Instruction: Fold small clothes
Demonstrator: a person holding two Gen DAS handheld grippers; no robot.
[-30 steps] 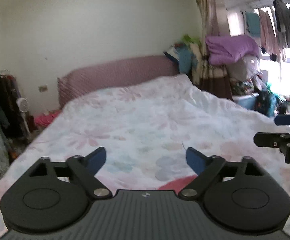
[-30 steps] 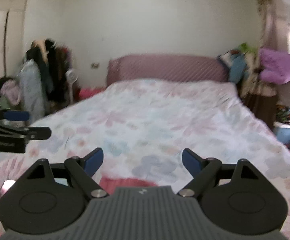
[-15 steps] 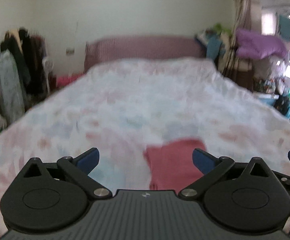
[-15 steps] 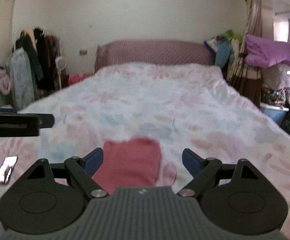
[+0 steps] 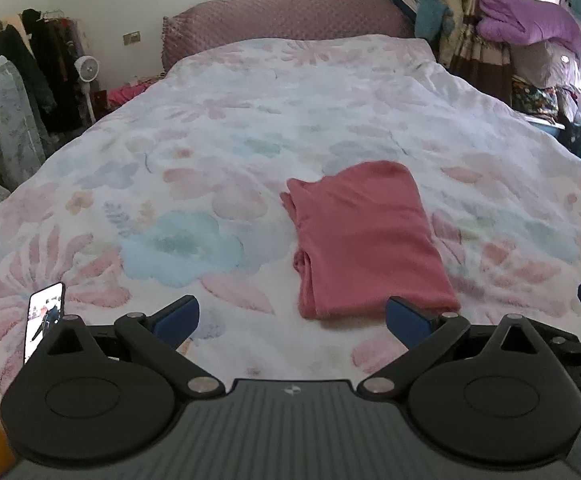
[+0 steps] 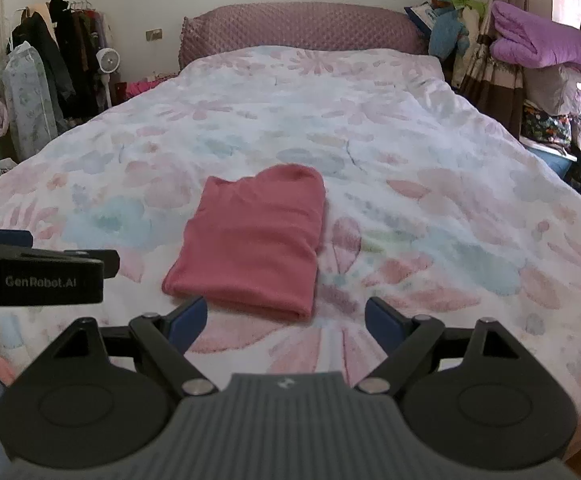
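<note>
**Both grippers spread wide, empty — garment lies folded ahead**

Left gripper (image 5: 292, 320): blue-padded fingers wide apart, nothing between them, held above the near edge of the bed. Right gripper (image 6: 286, 318): same, fingers spread and empty; the left unit shows at its left margin.

Just beyond both: the small pink-red knit garment (image 6: 250, 240), flat on the white floral plush bedspread (image 6: 410, 160), already in a compact rectangle, layered edges along its left side in the left wrist view.

Judgement: light, soft, limp cloth — no stiffness, likely to sag and unfold if lifted by one point. Best pinched at the two near corners, through all layers, one gripper each. Fuzzy bedspread may snag fingertips.

A phone with a lit screen (image 5: 44, 320) lies near the left gripper.
</note>
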